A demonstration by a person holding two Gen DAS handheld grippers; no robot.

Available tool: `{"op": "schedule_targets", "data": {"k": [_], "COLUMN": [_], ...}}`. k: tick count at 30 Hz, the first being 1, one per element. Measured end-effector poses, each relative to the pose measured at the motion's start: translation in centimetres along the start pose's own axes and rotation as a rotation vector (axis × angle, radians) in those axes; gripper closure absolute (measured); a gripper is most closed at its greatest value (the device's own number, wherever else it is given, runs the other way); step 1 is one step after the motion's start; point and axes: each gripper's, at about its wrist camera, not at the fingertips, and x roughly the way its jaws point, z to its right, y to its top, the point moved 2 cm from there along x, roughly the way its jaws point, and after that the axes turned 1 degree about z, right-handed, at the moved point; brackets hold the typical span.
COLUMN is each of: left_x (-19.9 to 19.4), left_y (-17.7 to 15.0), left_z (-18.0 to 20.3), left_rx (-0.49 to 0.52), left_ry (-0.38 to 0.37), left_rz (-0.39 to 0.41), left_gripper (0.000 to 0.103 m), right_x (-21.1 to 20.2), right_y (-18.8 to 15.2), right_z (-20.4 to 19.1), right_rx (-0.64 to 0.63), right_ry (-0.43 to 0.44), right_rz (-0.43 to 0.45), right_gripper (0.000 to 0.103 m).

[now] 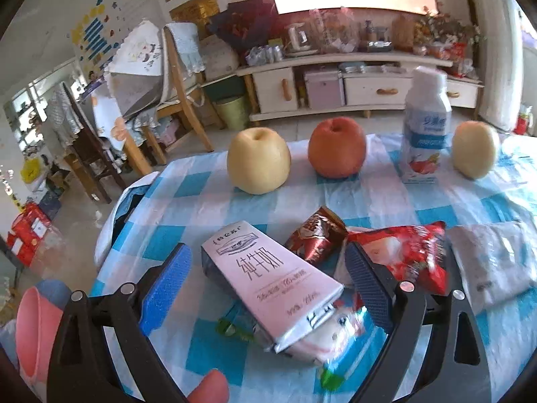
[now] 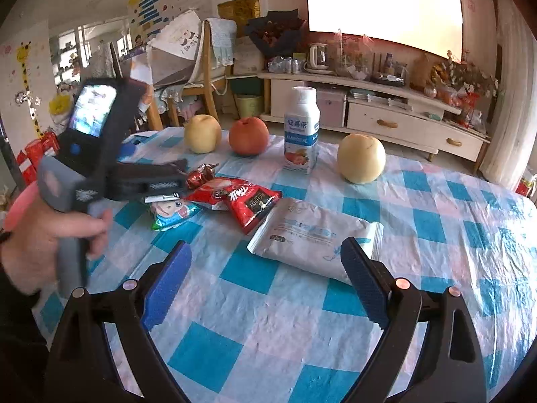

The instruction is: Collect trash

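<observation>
A flattened white milk carton [image 1: 272, 278] lies on the checked tablecloth between the fingers of my open left gripper [image 1: 268, 268], over a cartoon-print wrapper [image 1: 335, 332]. A brown wrapper [image 1: 315, 235], a red snack bag [image 1: 406, 252] and a white pouch [image 1: 493, 262] lie to its right. In the right wrist view my open right gripper [image 2: 265, 268] hovers over the cloth, just short of the white pouch [image 2: 312, 235]. The left gripper [image 2: 147, 181] is seen there over the trash pile, next to the red snack bag [image 2: 241, 201].
Two yellow pears [image 2: 201, 132] [image 2: 360, 158], a red apple [image 2: 248, 134] and an upright yogurt bottle [image 2: 302, 131] stand along the far side of the table [image 2: 436, 235]. Chairs and a cabinet [image 2: 386, 117] stand beyond.
</observation>
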Motion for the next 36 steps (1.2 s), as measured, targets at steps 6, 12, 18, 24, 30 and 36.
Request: {"op": "schedule_targets", "data": {"k": [6,12,18,24,30,36], "left_x": [2.2,2.9,2.5,1.6,0.4,-1.2], "left_y": [-0.9,-3.2,-4.2,-4.8,-5.5,-6.5], "left_z": [-0.5,-1.8,-3.5,-5.3,-7.3,-9.6], "left_rx": [-0.027,-0.074,-0.106,-0.089,-0.085,-0.107], "left_ry": [0.036,-0.015,-0.079,-0.085,-0.11,-0.147], "left_rz": [-0.061,-0.093,-0.095,-0.07,-0.067,-0.06], "left_gripper": [0.01,0.013,0.043,0.043,0.043,0.043], "right_x": [0.3,0.8,1.8,3.2,4.7,6.3], "right_y": [0.1,0.0,0.0,0.0,0.1,0.2], "right_z": [0.0,0.0,0.3,0.8,1.3,2.0], "right_rx": [0.009,0.024,0.035,0.04,0.024,0.007], "right_ry": [0.008,0.018,0.013,0.004,-0.011,-0.02], "right_rz": [-0.021,-0.04,-0.061,-0.085,-0.104,-0.125], "right_gripper": [0.011,0.011,0.011,0.011,0.011,0.011]}}
